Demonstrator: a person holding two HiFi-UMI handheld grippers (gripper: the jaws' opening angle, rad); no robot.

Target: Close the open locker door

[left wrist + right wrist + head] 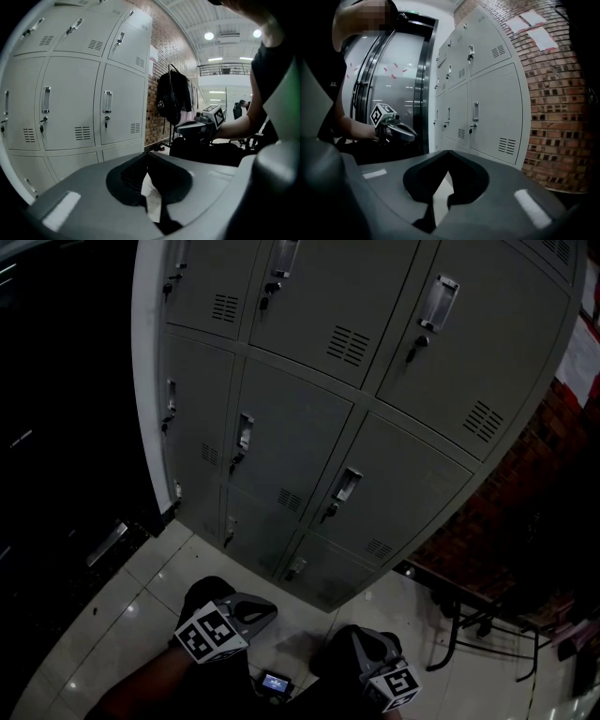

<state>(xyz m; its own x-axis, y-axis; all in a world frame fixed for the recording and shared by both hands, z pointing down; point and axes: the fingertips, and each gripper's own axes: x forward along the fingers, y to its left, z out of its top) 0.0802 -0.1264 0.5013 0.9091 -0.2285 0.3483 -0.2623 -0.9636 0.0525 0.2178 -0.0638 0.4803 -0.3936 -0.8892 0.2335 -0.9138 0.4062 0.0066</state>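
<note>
A bank of grey metal lockers (309, 427) stands in front of me, and every door that shows lies flush with its frame. The same lockers (75, 108) fill the left of the left gripper view, and lockers (487, 112) run along the right gripper view. My left gripper (265, 609) hangs low at the bottom left, away from the doors, shut on nothing. My right gripper (380, 645) hangs beside it at the bottom right, shut and empty too. Each shows in the other's view: the right gripper (199, 127) and the left gripper (401, 131).
A brick wall (553, 484) adjoins the lockers on the right, with papers (539, 33) pinned to it. A black rack's legs (469, 624) stand at its foot, and dark bags (173, 98) hang there. A glass door (393, 93) is left of the lockers. The floor (122, 615) is pale tile.
</note>
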